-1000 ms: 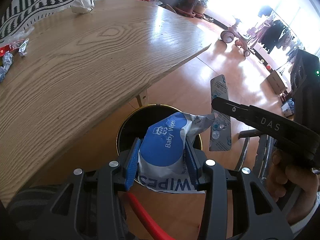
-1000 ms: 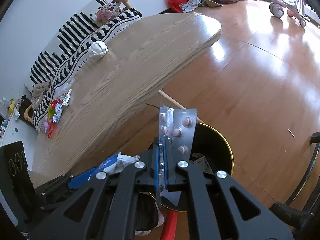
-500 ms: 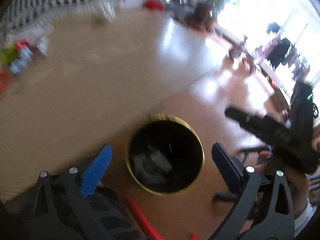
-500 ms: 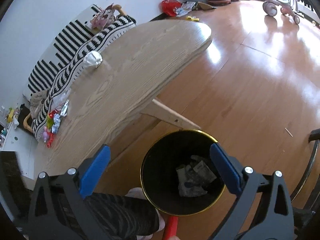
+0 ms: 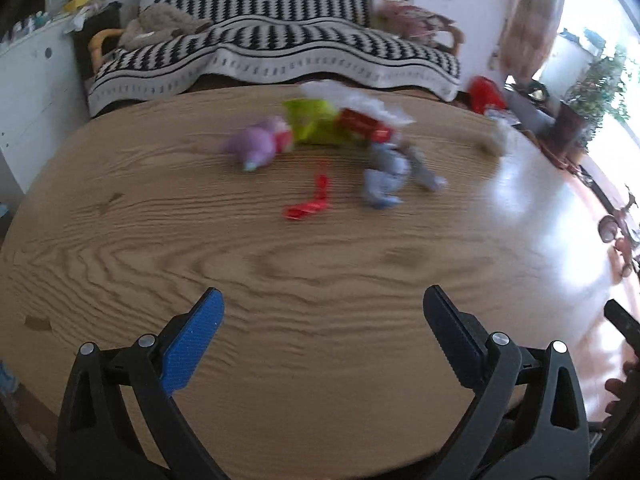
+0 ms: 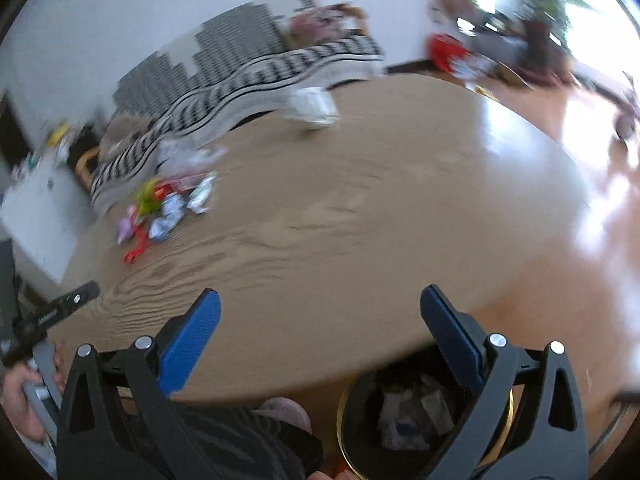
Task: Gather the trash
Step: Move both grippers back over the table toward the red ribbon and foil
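Wood grain runs across the oval bench (image 5: pixel 320 264), with a striped sofa (image 5: pixel 280 48) behind it. The trash (image 5: pixel 336 148) lies in a loose clump near the far edge: a purple wrapper, a green one, red foil and blue-grey scraps, plus a crumpled white wad (image 6: pixel 312 108) further along. Both the left hand-held gripper (image 5: pixel 323 312) and the right hand-held gripper (image 6: pixel 320 316) stand wide open and empty, well short of the pile. The bin (image 6: pixel 424 416) sits on the floor below the near edge. Light wrappers could skid away or be knocked off the far edge by a fast approach. The red foil strip (image 5: pixel 310 204) lies long and thin, slanting toward the sofa; blur hides finer detail.
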A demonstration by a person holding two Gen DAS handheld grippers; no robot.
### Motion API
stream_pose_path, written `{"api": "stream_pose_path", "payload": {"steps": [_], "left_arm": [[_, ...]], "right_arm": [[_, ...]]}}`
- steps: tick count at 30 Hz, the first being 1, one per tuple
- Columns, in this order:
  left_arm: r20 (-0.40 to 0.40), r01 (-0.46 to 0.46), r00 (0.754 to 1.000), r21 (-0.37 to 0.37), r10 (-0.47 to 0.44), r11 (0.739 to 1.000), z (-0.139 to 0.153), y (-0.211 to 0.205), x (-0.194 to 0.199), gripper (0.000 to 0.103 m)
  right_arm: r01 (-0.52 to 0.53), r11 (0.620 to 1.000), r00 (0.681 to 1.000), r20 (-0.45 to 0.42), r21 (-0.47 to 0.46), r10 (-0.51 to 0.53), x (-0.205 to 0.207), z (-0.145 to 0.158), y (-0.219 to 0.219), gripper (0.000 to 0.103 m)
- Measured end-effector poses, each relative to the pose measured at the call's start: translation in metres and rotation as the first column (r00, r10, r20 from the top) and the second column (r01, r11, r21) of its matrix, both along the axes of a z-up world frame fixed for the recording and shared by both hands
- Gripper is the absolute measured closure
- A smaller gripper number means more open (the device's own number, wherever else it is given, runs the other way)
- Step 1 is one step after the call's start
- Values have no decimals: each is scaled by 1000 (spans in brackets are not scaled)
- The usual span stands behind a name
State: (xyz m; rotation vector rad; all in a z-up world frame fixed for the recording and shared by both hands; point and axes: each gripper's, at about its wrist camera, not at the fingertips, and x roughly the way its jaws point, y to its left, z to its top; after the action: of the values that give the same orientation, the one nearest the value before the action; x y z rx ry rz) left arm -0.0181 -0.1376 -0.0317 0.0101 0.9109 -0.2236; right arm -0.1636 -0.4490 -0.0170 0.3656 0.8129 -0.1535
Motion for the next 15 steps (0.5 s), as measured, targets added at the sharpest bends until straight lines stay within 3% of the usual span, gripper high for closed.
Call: {"api": "stream_pose_path", "payload": {"steps": [3, 6, 11, 13, 15], "left_arm": [[-11, 9, 1000, 44, -9, 999, -12, 6, 16, 6], [-48, 18, 999, 53, -16, 998, -28, 13, 28, 6], [-70, 49, 997, 65, -44, 997, -53, 8, 49, 6], [-39, 80, 996, 113, -76, 990, -59, 0, 56, 6], [-31, 101, 995, 103, -99, 990, -59, -6, 67, 6]], "right_arm": [[-100, 995, 995, -7, -31, 100, 37, -3, 30, 6], [-194, 978, 979, -85, -78, 187, 82, -19, 62, 6], [-255, 961, 947, -229, -111, 225, 134, -56, 88, 5], [-289, 940, 938, -252, -184, 239, 151, -66, 102, 5], [-312, 931, 936, -232, -191, 266, 162, -68, 108, 5]]}}
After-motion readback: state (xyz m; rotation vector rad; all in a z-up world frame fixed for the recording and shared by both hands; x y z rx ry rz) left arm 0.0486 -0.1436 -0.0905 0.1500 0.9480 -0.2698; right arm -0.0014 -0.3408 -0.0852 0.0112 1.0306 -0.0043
